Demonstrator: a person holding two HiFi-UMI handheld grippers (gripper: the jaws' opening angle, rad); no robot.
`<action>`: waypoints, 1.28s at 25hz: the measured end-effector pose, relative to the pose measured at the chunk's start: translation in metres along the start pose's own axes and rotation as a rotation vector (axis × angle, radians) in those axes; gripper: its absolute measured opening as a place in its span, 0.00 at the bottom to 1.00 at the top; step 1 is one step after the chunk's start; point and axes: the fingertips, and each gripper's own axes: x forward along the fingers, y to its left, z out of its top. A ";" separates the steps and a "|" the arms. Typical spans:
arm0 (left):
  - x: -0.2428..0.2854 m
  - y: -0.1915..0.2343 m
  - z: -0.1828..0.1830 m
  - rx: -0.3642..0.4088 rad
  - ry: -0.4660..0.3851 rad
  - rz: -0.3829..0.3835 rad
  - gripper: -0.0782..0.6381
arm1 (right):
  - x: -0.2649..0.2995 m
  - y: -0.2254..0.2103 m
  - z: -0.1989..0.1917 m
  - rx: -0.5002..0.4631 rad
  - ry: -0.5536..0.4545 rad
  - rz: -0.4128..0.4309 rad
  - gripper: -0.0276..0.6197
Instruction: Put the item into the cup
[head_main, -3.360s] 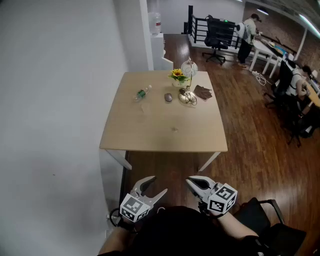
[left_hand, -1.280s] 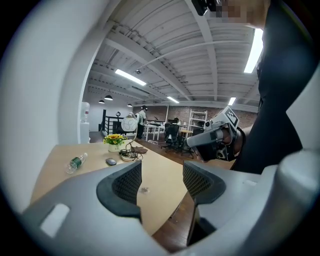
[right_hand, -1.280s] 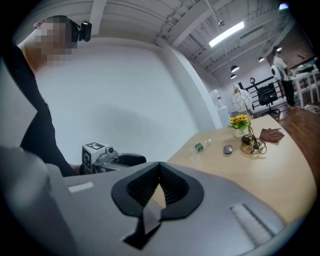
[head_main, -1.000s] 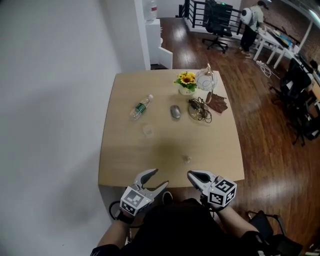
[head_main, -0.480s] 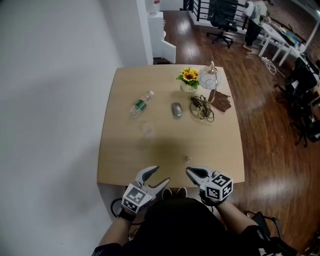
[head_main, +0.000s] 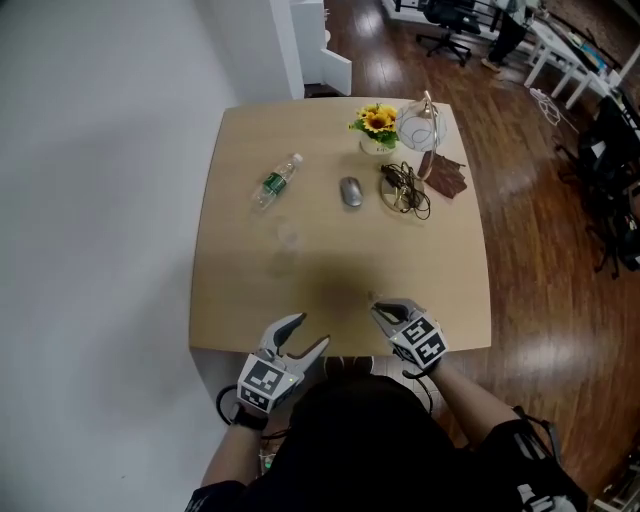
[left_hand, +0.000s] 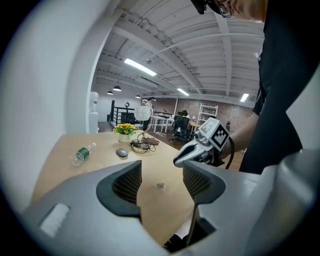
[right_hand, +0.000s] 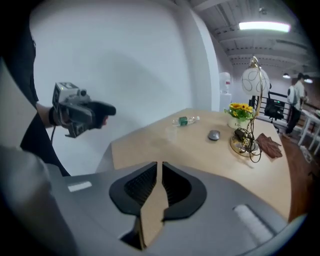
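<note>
You have come right up to the counter (head_main: 240, 300) over the last moments, and both grippers now hang over its near edge. Your right gripper (head_main: 382, 312) sits just beside the item (left_hand: 160, 185), its jaws opening from a narrow slit with nothing between them. Your left gripper (head_main: 310, 332) stands wide and empty. The item lies on the counter, well apart from the clear cup (head_main: 289, 237) farther in, so the pickup is next.

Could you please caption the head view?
Left hand-held gripper open, right hand-held gripper, jaws opening, both empty at the table edge.
</note>
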 end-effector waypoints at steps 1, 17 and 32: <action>0.000 0.002 -0.003 -0.005 0.006 0.005 0.46 | 0.008 -0.006 -0.010 -0.015 0.038 -0.012 0.12; 0.012 0.009 -0.007 -0.030 0.045 0.044 0.46 | 0.079 -0.054 -0.089 -0.143 0.312 -0.027 0.21; 0.012 0.013 -0.002 -0.036 0.056 0.088 0.46 | 0.089 -0.056 -0.094 -0.143 0.331 -0.006 0.06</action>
